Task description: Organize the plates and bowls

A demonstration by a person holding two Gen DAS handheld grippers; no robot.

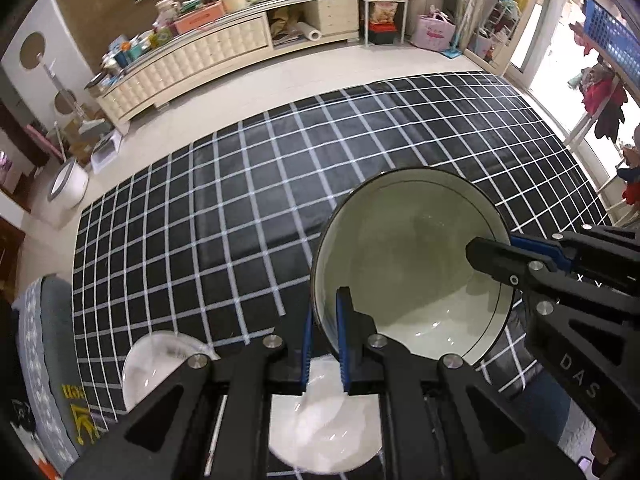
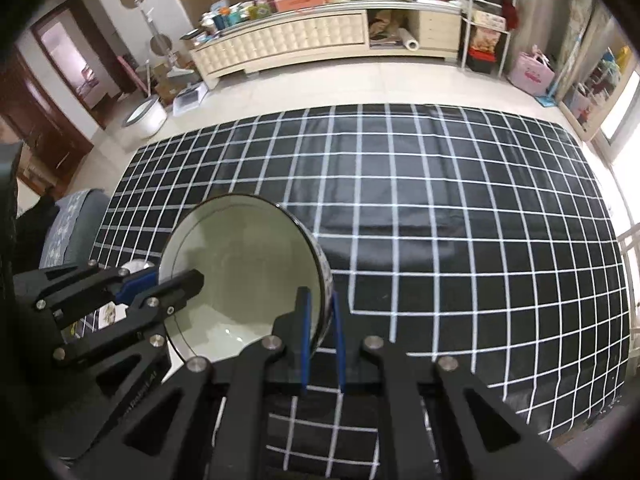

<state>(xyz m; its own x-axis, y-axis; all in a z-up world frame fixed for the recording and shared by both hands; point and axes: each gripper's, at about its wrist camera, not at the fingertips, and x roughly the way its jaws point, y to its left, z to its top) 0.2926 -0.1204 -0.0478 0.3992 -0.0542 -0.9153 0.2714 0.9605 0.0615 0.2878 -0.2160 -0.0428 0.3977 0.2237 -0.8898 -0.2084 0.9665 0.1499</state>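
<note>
Pale bowl (image 1: 404,264) pinched at opposite rims by left gripper (image 1: 325,344) and right gripper (image 2: 321,344)

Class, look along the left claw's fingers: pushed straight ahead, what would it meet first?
The left claw already grips the bowl by its rim; beyond it only the checked cloth shows, though depth is unclear.

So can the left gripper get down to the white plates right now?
Probably not: the left gripper is shut on the bowl rim, as is the right gripper. The white plates lie below, so the bowl must go first.
</note>
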